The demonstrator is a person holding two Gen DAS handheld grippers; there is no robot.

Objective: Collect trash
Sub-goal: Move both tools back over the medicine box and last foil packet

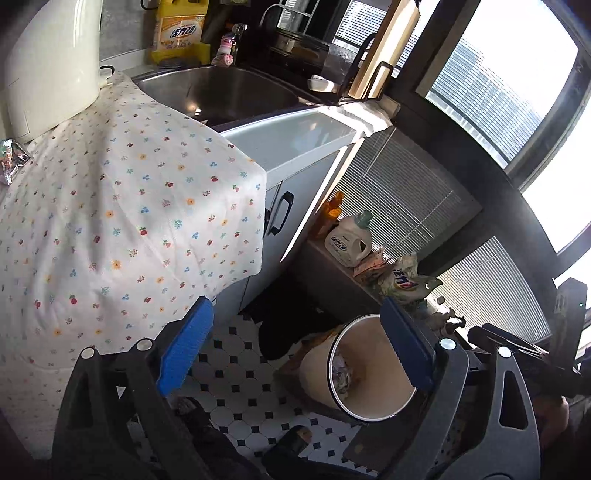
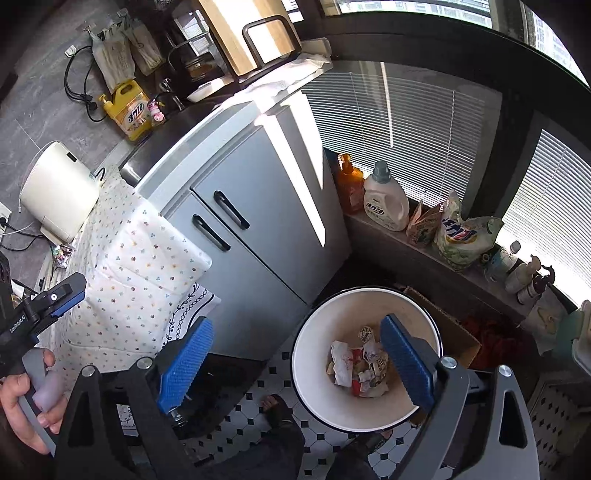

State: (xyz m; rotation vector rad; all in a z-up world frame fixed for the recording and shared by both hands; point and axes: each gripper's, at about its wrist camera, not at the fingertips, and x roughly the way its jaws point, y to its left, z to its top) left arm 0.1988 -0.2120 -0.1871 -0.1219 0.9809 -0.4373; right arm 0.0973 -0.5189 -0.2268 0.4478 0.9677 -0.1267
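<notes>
- Down on the black-and-white tiled floor (image 2: 258, 417) stands the round white waste bin with a dark rim (image 2: 317, 354), at about five o'clock in the right wrist view, just beside the grey two-door cabinet (image 2: 266, 221).
- Crumpled paper and wrapper trash (image 2: 354, 365) lies at the bin's bottom; the left wrist view shows the bin (image 1: 369, 398) at five o'clock, tilted by the lens, with crumpled scraps (image 1: 341, 373) inside.
- Right gripper (image 2: 295, 362) hangs above the bin, blue-padded fingers spread wide, nothing between them.
- Left gripper (image 1: 295, 349) is likewise spread wide and empty, over the floor between the flower-print white cloth (image 1: 129, 206) and the bin; from the right wrist view it (image 2: 64, 295) appears at nine o'clock, held by a bare hand (image 2: 26, 402).
- A crinkled silver foil wrapper (image 1: 13, 162) lies on the cloth at nine o'clock, next to a cream kettle-like appliance (image 1: 51, 62).
- At twelve o'clock sits a steel sink (image 1: 221, 92) with a yellow detergent jug (image 1: 181, 33) behind.
- A white detergent bottle (image 2: 386, 199) stands on the window ledge at two o'clock.
</notes>
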